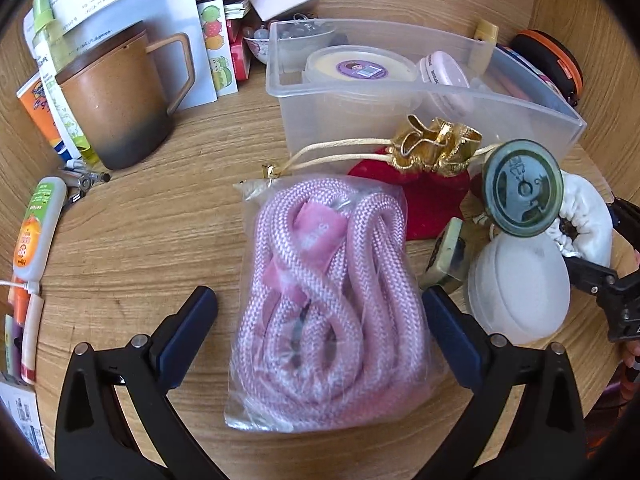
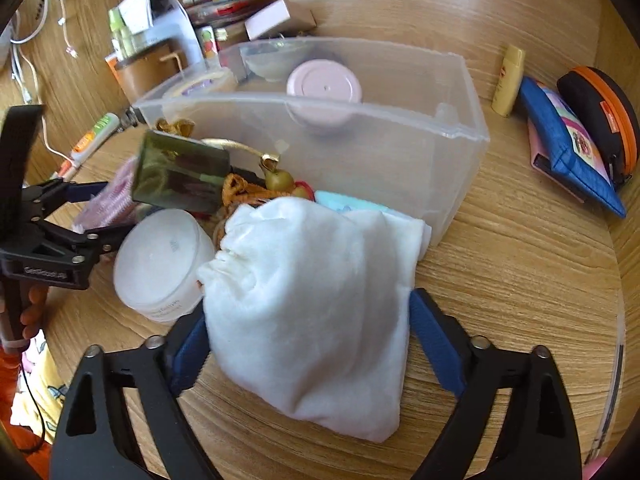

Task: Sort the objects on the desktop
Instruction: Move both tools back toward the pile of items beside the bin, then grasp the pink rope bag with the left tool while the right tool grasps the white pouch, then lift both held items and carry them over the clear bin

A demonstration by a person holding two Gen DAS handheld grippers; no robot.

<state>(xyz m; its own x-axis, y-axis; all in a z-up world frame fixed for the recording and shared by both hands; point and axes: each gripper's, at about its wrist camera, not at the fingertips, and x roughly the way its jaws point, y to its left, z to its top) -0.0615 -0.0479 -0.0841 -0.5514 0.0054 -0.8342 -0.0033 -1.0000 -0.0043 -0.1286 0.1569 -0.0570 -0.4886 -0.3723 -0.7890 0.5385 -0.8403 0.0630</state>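
Left wrist view: the left gripper point(image 1: 320, 320) has its jaws spread wide on either side of a clear bag of pink rope point(image 1: 320, 304), pads not touching it.
Rope bag's place: flat on the wooden desk point(image 1: 140, 240), in front of the clear bin point(image 1: 400, 92).
Nearby: a brown mug point(image 1: 116, 100) to the left, a red pouch point(image 1: 428, 196) beside the bag.
Right wrist view: the right gripper point(image 2: 308, 344) straddles a white cloth bag point(image 2: 316, 300); left pad touches the cloth, right pad sits just beside it, so a firm grip cannot be told.
Cloth bag's place: on the desk, against the bin's front wall, a white jar point(image 2: 160, 260) to its left.
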